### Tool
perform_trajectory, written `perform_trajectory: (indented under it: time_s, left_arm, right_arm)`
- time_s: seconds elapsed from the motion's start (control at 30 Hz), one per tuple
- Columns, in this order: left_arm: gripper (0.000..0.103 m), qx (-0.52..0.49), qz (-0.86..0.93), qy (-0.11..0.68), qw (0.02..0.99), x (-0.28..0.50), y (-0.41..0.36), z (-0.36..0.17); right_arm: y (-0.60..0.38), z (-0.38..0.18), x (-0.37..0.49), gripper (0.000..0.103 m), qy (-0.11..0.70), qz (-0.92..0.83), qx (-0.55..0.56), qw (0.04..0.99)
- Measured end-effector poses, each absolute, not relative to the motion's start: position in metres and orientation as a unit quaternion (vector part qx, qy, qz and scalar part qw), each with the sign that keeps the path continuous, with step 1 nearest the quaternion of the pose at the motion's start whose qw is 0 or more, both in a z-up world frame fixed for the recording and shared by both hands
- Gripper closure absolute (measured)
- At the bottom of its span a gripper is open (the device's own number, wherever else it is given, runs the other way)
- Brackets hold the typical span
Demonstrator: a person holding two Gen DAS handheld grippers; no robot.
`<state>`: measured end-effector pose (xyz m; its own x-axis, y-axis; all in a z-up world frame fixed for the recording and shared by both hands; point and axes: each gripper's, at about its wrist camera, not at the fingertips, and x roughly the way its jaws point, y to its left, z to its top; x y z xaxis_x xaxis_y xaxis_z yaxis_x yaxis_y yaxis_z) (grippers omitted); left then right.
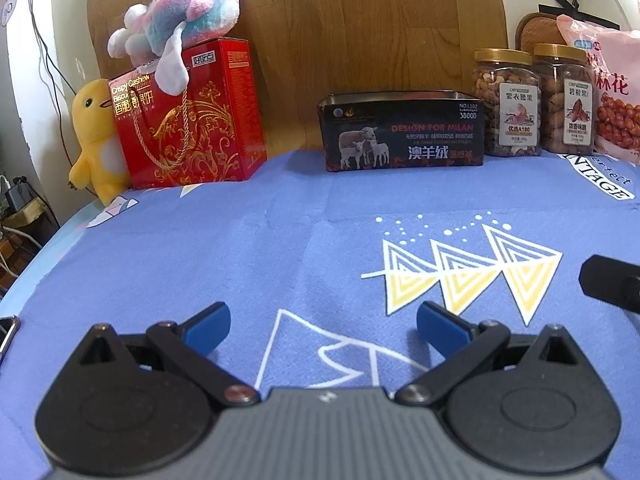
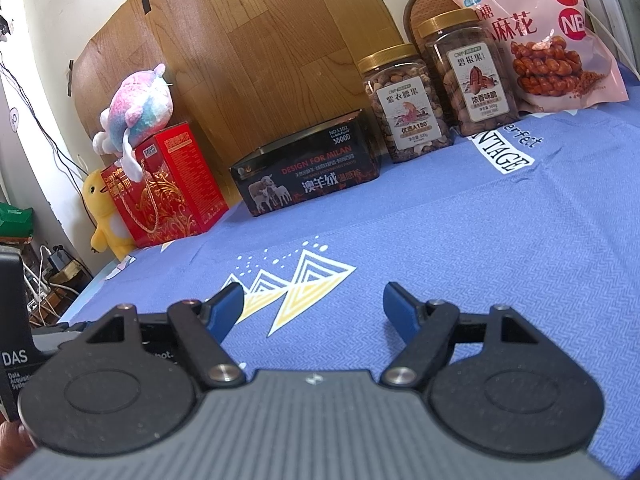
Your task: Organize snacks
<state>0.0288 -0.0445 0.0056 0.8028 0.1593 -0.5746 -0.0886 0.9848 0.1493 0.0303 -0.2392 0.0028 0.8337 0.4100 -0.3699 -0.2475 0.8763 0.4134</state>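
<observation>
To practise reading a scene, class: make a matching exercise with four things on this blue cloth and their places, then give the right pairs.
Things:
1. plush whale
2. yellow duck
3. black tin
4. pink bag

Places:
A. far right, beside the jars
B. on top of the red box
C. between red box and jars
D. left of the red box

Pairs: 1-B, 2-D, 3-C, 4-A

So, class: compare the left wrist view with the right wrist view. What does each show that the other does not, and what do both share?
Only the left wrist view shows the left gripper, open, and a shiny object at the left edge.

Only the right wrist view shows the right gripper, open, and a black DAS box.

Both show the black tin, red biscuit box, two nut jars, pink snack bag, plush toys and blue cloth.
</observation>
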Motion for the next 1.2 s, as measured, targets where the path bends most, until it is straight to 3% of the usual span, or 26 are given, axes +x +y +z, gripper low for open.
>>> perform_trajectory:
  time_s: [0.4,0.53,0.73,1.2]
  left_arm:
    - [0.000,0.059,0.050,0.308,0.948,0.021,-0.044,0.012]
    - [0.000,0.073,0.065,0.310,0.946,0.018,-0.047,0.016]
    - [0.000,0.081,0.066,0.311,0.945,0.011,-0.050,0.021]
    - [0.000,0.064,0.068,0.319,0.943,0.002,-0.042,0.033]
  right_arm:
    - [-0.244,0.011,0.023,0.024,0.233,0.157,0.180,0.943]
    - [-0.248,0.022,0.015,0.013,0.209,0.151,0.176,0.950]
    - [-0.241,0.028,0.010,0.008,0.206,0.165,0.167,0.950]
    - [-0.238,0.037,-0.001,0.002,0.202,0.185,0.171,0.946]
